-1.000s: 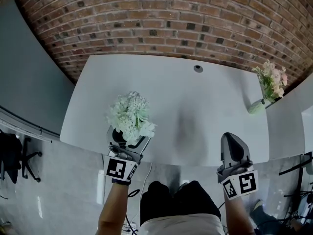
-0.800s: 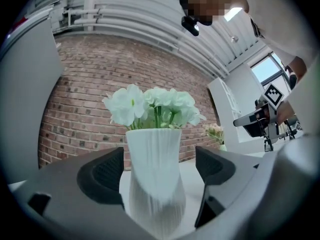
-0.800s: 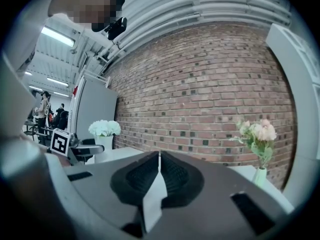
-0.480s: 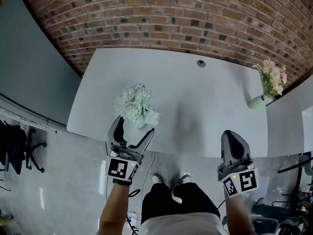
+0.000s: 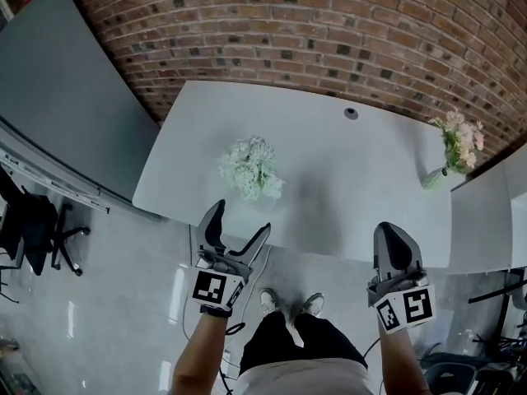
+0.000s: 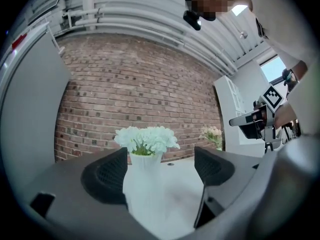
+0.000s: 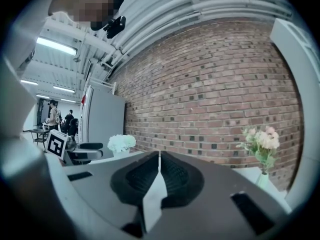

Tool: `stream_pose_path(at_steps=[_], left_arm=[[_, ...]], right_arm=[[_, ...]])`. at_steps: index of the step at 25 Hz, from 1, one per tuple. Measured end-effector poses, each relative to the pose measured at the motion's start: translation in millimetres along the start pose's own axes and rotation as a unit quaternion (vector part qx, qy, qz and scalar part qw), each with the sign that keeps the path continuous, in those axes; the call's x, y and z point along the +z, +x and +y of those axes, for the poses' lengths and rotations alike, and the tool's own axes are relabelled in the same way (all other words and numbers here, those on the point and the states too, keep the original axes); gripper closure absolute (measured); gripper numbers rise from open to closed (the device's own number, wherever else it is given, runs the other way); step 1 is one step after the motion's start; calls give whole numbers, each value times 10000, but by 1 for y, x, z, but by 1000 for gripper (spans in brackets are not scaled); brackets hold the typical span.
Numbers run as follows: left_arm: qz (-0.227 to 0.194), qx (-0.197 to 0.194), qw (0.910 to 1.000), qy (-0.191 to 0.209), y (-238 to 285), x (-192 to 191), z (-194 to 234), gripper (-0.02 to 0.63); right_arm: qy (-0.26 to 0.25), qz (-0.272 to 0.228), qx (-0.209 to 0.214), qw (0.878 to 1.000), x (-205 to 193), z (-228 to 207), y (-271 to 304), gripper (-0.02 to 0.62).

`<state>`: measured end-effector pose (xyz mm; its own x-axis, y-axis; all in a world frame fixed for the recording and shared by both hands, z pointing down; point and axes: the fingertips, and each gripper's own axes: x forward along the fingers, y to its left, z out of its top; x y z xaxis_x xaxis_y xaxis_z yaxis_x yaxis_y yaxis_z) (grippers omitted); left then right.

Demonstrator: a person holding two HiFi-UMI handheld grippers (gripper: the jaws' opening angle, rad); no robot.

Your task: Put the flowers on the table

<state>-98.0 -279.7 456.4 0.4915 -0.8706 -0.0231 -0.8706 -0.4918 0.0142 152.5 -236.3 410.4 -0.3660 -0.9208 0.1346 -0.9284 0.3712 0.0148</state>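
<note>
A white vase of pale green-white flowers (image 5: pixel 253 168) stands on the white table (image 5: pixel 346 179), near its front left part. In the left gripper view the same flowers (image 6: pixel 146 140) rise ahead, framed by the jaws but apart from them. My left gripper (image 5: pixel 240 229) is open, held off the table's front edge, nothing between its jaws. My right gripper (image 5: pixel 394 252) is shut and empty, also in front of the table edge. In the right gripper view the white flowers (image 7: pixel 121 143) show far left.
A second vase with pink and cream flowers (image 5: pixel 458 142) stands at the table's right end. A brick wall (image 5: pixel 329 39) runs behind the table. A grey partition (image 5: pixel 74 97) is at the left, a black office chair (image 5: pixel 33 229) beside it. A cable hole (image 5: pixel 352 113) sits at the table's back.
The left gripper let go of the white-flower vase, opened, and drew back from the table. The vase stays standing on the table. I have stepped back; the right gripper stayed shut.
</note>
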Motion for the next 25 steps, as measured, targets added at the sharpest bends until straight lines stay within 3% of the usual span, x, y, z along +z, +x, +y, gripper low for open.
stream_pose_path(at_steps=[5, 14, 20, 25], left_arm=[[75, 151, 9998, -107, -20, 10, -8, 199], [210, 281, 9987, -382, -51, 19, -13, 376], [328, 473, 9974, -444, -66, 21, -9, 467], [192, 501, 9977, -414, -69, 37, -8, 527]], right_arm=[[-2, 11, 23, 10000, 8, 8, -13, 572], [119, -1, -100, 9999, 14, 10, -25, 572], [84, -100, -191, 9997, 27, 7, -27, 572], [38, -217, -164, 9996, 37, 10, -25, 572]])
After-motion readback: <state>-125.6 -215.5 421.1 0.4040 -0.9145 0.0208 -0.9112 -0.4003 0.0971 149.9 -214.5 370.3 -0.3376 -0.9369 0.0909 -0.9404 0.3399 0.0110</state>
